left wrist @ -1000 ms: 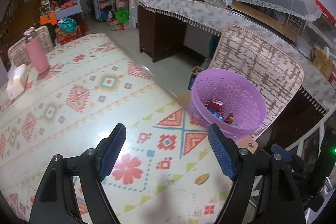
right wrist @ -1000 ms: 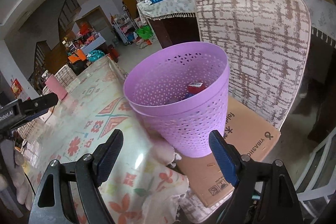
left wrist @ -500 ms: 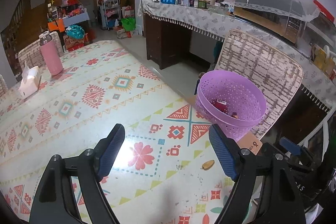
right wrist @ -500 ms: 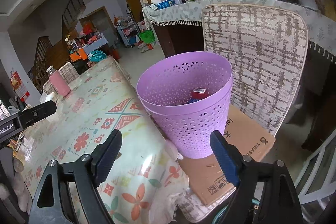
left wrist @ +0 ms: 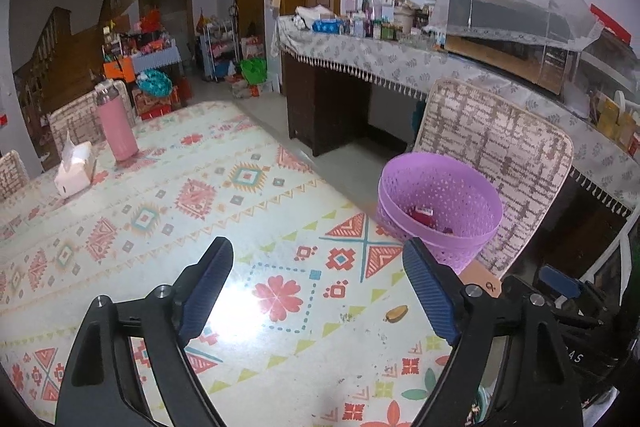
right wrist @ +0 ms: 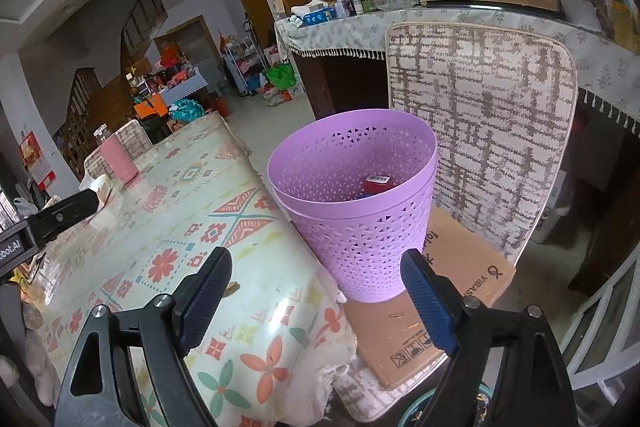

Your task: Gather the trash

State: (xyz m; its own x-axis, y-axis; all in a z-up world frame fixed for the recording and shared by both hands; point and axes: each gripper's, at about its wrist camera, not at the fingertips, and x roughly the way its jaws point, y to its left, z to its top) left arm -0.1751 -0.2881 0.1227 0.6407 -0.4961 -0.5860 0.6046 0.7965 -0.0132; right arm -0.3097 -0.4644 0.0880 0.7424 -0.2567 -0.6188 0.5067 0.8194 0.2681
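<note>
Fig.: two claws over a patterned desk [left wrist: 240, 187], w/ the purple basket [left wrist: 440, 211] as ref. landmark. Basket stood upright on a flat cardboard sheet [right wrist: 460, 267] on a chair seat, just off the desk's edge; chair back [right wrist: 480, 115] rose directly behind it. Inside the basket: trash incl. a red packet w/ barcode label [right wrist: 378, 181]; other bits too small to tell. On the desk, near the basket on the camera side, lay one small brown scrap [left wrist: 396, 313], apart from both claws. Left claw [left wrist: 318, 291]: blue pads spread wide, jaws just opened further, nothing between them; hung over the desk beside the basket. Right claw [right wrist: 316, 301]: jaws wide apart, nothing gripped; basket's base seen through the gap but pads not touching it. Far from the basket, at the desk's opposite end: pink bottle [left wrist: 116, 123] upright, tissue box [left wrist: 76, 171] just beside it.
</note>
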